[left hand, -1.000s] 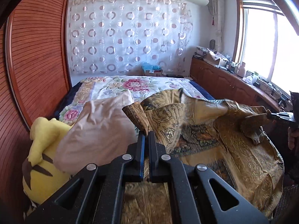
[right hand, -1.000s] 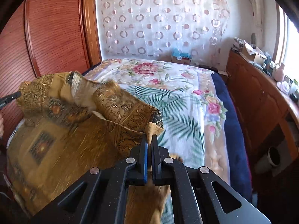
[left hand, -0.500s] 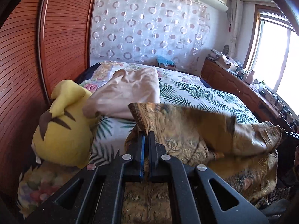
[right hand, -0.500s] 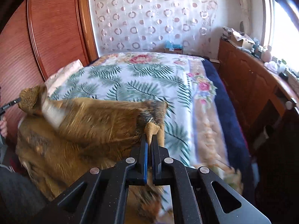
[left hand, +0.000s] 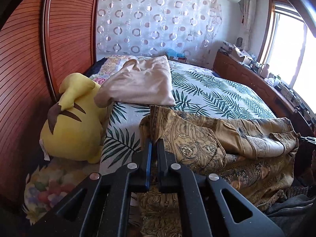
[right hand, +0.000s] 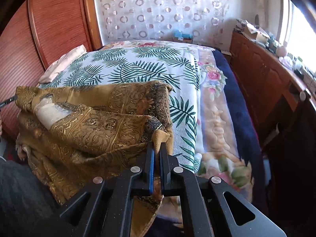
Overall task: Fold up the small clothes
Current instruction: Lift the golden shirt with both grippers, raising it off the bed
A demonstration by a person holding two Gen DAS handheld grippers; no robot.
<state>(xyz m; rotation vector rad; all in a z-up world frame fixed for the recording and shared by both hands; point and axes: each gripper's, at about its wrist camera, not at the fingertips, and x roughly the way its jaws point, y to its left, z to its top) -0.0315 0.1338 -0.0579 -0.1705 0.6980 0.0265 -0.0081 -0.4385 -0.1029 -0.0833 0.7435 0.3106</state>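
Observation:
A golden-brown patterned garment (left hand: 197,144) lies bunched across the near edge of the bed, folded over on itself, with its lower part hanging off the front. My left gripper (left hand: 155,141) pinches its left corner; the jaws are opening slightly, with the cloth still between the pads. My right gripper (right hand: 157,146) is shut on the right corner of the garment (right hand: 98,128). The other gripper's tip shows at the far edge of each view: the right gripper (left hand: 308,137) and the left gripper (right hand: 7,100).
The bed has a palm-leaf cover (left hand: 217,92) over a floral quilt (right hand: 213,106). A yellow plush toy (left hand: 73,122) and a beige folded cloth (left hand: 142,83) lie at the left by the wooden panel (left hand: 23,59). A wooden cabinet (right hand: 256,69) runs along the right.
Both grippers have carried the garment forward and down. It hung raised and spread between them; now it rests folded over on the bed's near edge.

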